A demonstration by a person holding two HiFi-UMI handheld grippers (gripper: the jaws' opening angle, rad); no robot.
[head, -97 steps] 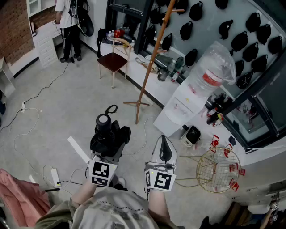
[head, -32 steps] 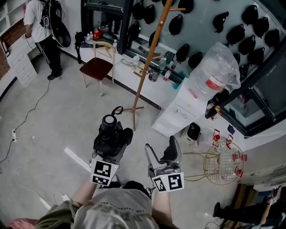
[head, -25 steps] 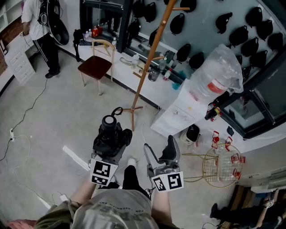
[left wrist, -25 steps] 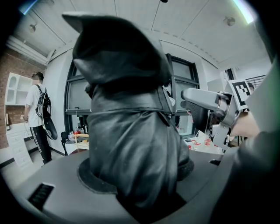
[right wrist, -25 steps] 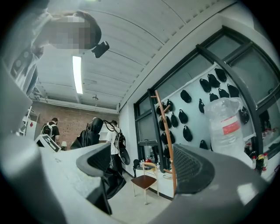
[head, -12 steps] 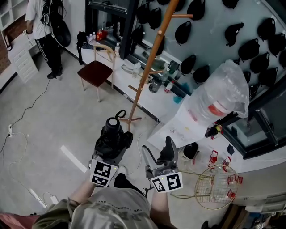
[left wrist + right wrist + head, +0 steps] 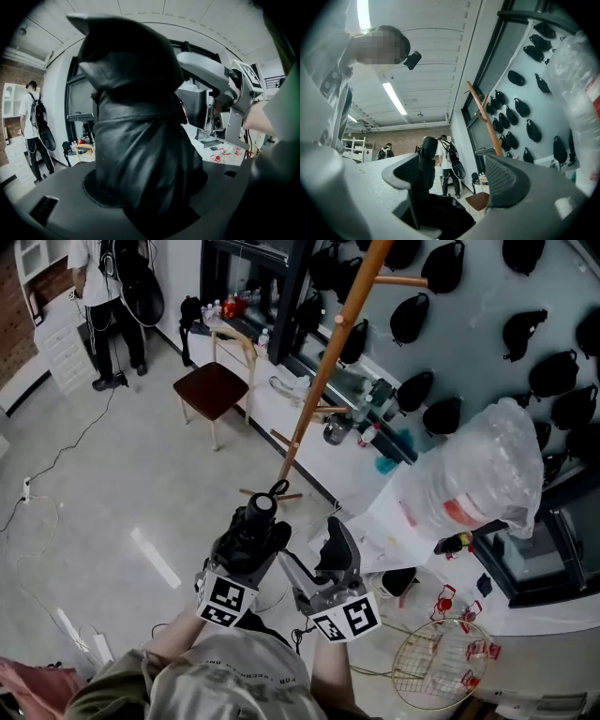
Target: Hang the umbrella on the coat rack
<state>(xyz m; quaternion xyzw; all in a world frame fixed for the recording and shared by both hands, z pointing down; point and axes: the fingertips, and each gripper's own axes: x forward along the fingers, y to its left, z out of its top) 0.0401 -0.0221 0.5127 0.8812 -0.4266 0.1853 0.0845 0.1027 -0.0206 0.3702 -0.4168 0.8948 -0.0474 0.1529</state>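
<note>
My left gripper (image 7: 249, 542) is shut on a folded black umbrella (image 7: 259, 514), whose strap loop (image 7: 278, 488) points toward the foot of the coat rack. In the left gripper view the umbrella (image 7: 136, 140) fills the middle and hides the jaws. The wooden coat rack (image 7: 330, 352) rises just beyond the umbrella's end, with a peg (image 7: 405, 281) near its top. My right gripper (image 7: 317, 557) is open beside the umbrella, with nothing between its jaws. In the right gripper view the gripper (image 7: 457, 178) points upward, with the umbrella (image 7: 426, 161) at its left jaw and the coat rack (image 7: 487, 123) behind.
A water dispenser (image 7: 469, 474) with a wrapped bottle stands to the right of the rack. A wooden chair (image 7: 217, 385) and a low counter (image 7: 281, 395) are behind it. A wire basket (image 7: 441, 667) sits at lower right. A person (image 7: 108, 277) stands far left. Cables (image 7: 37, 512) lie on the floor.
Both grippers have moved closer to the coat rack, the left one still holding the umbrella. The right gripper has tipped upward and stays open.
</note>
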